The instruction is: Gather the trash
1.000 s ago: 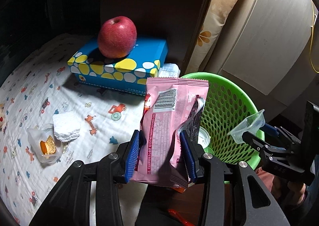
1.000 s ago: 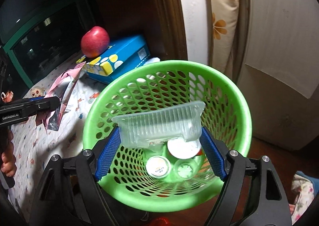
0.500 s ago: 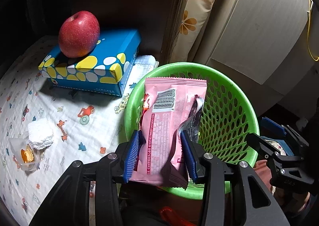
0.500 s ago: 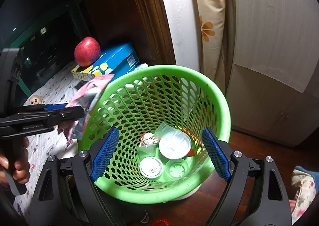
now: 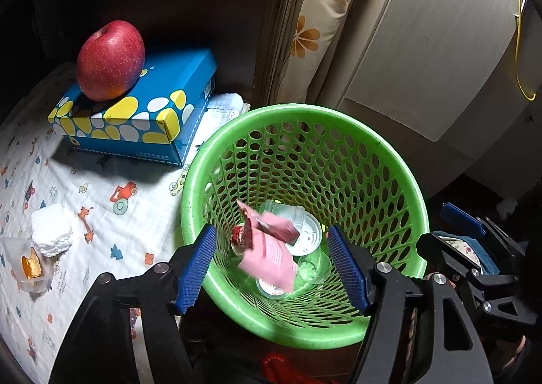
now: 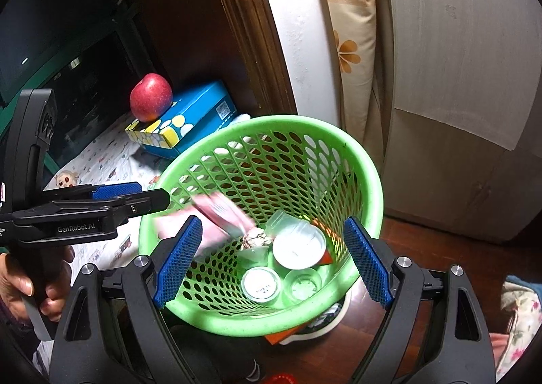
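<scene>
A green perforated basket (image 5: 403, 177) (image 6: 369, 177) stands beside the bed. My left gripper (image 5: 272, 267) is open and empty above its near rim. A pink snack wrapper (image 5: 271, 248) is inside the basket, blurred in the right wrist view (image 6: 220, 208). Several clear plastic cups and lids (image 6: 298, 248) lie on the basket floor. My right gripper (image 6: 271, 258) is open and empty over the basket. A small plastic cup with orange leftovers (image 5: 30, 265) and a white crumpled tissue (image 5: 52, 230) lie on the bedsheet at the left.
A red apple (image 5: 110, 60) sits on a blue spotted tissue box (image 5: 142, 113) on the patterned sheet (image 5: 101, 201). A wooden post (image 6: 244, 28) and pale cabinet (image 5: 423, 45) stand behind the basket. A small doll (image 6: 64, 179) lies on the sheet.
My left gripper opened and let the pink wrapper fall into the basket. Earlier, my right gripper opened and dropped its clear plastic tray in.
</scene>
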